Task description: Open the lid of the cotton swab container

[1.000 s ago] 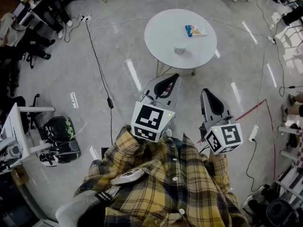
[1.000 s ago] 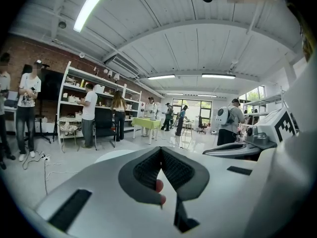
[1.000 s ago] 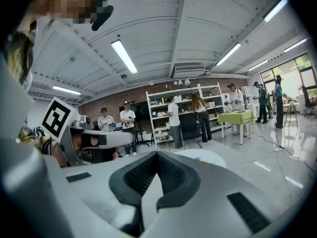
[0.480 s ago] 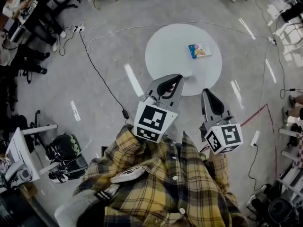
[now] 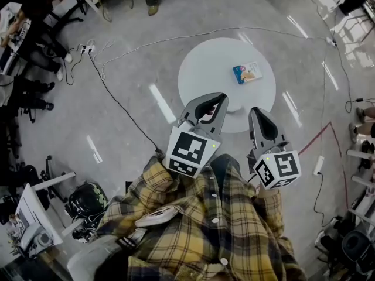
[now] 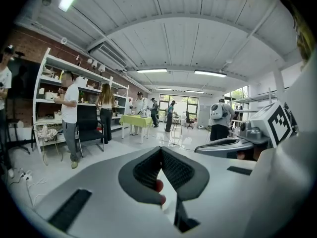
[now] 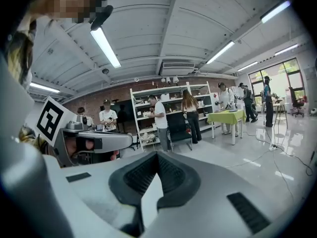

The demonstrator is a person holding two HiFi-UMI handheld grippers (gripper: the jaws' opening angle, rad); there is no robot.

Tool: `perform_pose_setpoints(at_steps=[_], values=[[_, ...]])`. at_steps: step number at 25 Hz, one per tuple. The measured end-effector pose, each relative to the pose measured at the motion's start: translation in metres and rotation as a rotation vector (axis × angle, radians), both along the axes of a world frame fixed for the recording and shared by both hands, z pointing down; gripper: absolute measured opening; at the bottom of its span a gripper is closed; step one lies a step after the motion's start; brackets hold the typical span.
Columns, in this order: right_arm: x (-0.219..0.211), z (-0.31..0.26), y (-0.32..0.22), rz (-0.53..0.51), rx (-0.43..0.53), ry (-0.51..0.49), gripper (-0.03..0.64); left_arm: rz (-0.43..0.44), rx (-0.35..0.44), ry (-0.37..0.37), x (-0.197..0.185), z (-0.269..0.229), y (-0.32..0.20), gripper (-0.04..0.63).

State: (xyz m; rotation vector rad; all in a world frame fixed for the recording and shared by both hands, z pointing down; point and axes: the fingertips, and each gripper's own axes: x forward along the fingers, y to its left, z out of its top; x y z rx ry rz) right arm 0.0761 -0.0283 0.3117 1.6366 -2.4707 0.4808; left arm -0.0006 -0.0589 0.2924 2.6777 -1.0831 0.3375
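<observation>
Cotton swab container: not resolvable in any view, so cannot tell where it sits. Round white table (image 5: 199, 69) ahead on grey floor (image 5: 135, 51), blue packet (image 5: 246, 72) on its right half.

Left gripper (image 5: 220, 97): jaws pressed together, nothing between the pads. Tip overlaps the table's near edge in head view. Right gripper (image 5: 256, 111): jaws likewise closed, empty. Sits just beside the left one, tip over the table's near-right part. Both held out in front of a yellow plaid shirt (image 5: 193, 233), roughly parallel.

Black cable (image 5: 117, 101) across the floor, left of the table.

Left gripper view: pads meeting at the tip, two red spots (image 6: 158, 185) visible through the gap lower down, right gripper off to the right. Behind: shelving (image 6: 54, 90), green-clothed table (image 6: 136, 120), several people standing.

Right gripper view: same closed pads, left gripper at the left edge, same shelving and green-clothed table farther back.
</observation>
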Motion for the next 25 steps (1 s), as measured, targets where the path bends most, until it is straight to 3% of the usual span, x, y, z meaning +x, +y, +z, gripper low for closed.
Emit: perform_pose_setpoints(at_steps=[7,25], values=[[0.021,0.003,-0.004,0.016,-0.023,-0.003,0.017,0.023,-0.016,-0.01,0.019,0.007,-0.003,0.02],[0.023,0.024,-0.023,-0.102,-0.072,-0.039,0.017,-0.026,-0.035,-0.046,0.036,0.023,-0.017,0.02]])
